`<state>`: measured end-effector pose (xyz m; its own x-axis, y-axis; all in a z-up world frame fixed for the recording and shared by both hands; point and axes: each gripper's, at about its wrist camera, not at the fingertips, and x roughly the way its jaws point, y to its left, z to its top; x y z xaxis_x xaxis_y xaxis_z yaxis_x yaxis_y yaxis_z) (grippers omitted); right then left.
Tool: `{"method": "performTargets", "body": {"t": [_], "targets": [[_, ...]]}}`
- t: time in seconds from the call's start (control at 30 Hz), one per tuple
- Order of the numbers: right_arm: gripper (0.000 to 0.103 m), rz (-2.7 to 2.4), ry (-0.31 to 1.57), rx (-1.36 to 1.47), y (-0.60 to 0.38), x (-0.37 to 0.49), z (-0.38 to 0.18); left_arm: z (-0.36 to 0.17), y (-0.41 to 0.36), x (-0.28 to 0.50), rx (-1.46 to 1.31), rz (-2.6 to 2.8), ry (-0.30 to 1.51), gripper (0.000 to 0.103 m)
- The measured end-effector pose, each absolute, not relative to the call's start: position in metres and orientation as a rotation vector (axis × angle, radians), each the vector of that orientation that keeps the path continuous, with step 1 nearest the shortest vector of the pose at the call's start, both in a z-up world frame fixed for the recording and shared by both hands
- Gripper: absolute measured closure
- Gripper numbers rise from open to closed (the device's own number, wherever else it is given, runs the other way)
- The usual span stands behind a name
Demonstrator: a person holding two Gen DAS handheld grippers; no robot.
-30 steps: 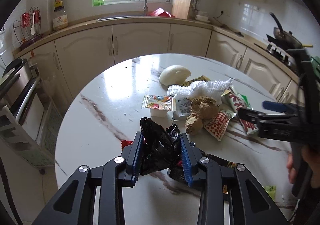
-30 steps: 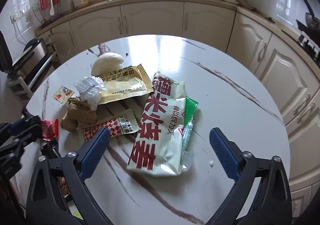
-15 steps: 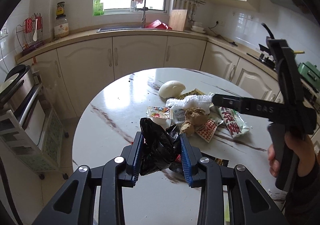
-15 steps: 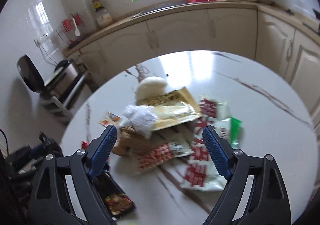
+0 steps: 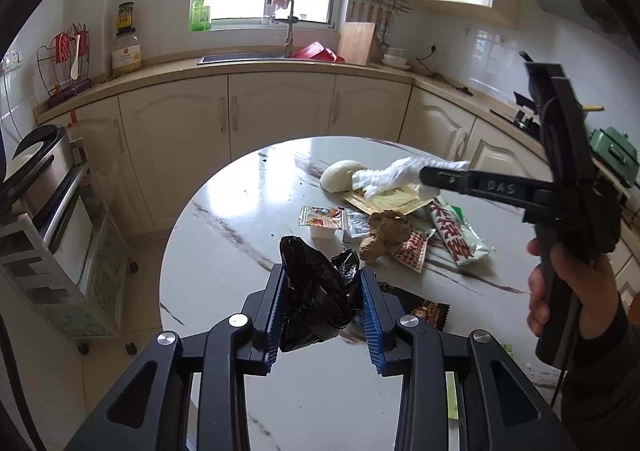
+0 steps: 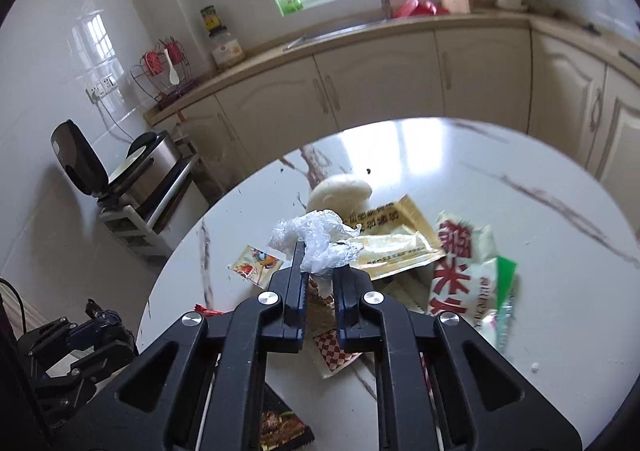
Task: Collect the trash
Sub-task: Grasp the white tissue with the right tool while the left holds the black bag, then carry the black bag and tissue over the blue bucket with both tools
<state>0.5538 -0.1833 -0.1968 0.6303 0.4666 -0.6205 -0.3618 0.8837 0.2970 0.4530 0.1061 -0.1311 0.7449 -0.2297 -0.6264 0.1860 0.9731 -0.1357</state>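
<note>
Right wrist view: right claw (image 6: 320,271) closing on crumpled white plastic wrap (image 6: 316,239); thin edge grip may slip. Left claw (image 5: 323,291) pinches crumpled black plastic bag (image 5: 316,291).

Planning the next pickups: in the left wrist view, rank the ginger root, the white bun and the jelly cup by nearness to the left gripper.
From the left gripper:
1. Ginger root, just right of its jaws.
2. Jelly cup, straight ahead, only slightly farther.
3. White bun, far side of the pile.
</note>
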Motion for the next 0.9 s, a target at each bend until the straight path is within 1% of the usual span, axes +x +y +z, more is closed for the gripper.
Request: {"method": "performTargets", "body": {"t": [0.2,0.4,0.53,0.7,0.9], "targets": [[0.092,0.501,0.674,0.127,-0.181,0.500,-0.157,-0.123,0.129,0.414,-0.114,-0.220,0.668,0.071],[0.092,0.607,0.651,0.092,-0.145,0.433,-0.136,-0.127,0.177,0.354,-0.205,-0.174,0.653,0.071],[0.092,0.699,0.663,0.050,-0.103,0.392,-0.138,-0.143,0.223,0.307,-0.259,-0.100,0.663,0.071],[0.092,0.814,0.683,0.004,-0.035,0.355,-0.151,-0.175,0.289,0.259,-0.331,0.022,0.719,0.071],[0.092,0.922,0.773,-0.094,0.058,0.331,-0.195,-0.219,0.366,0.219,-0.425,0.161,0.786,0.071]]}}
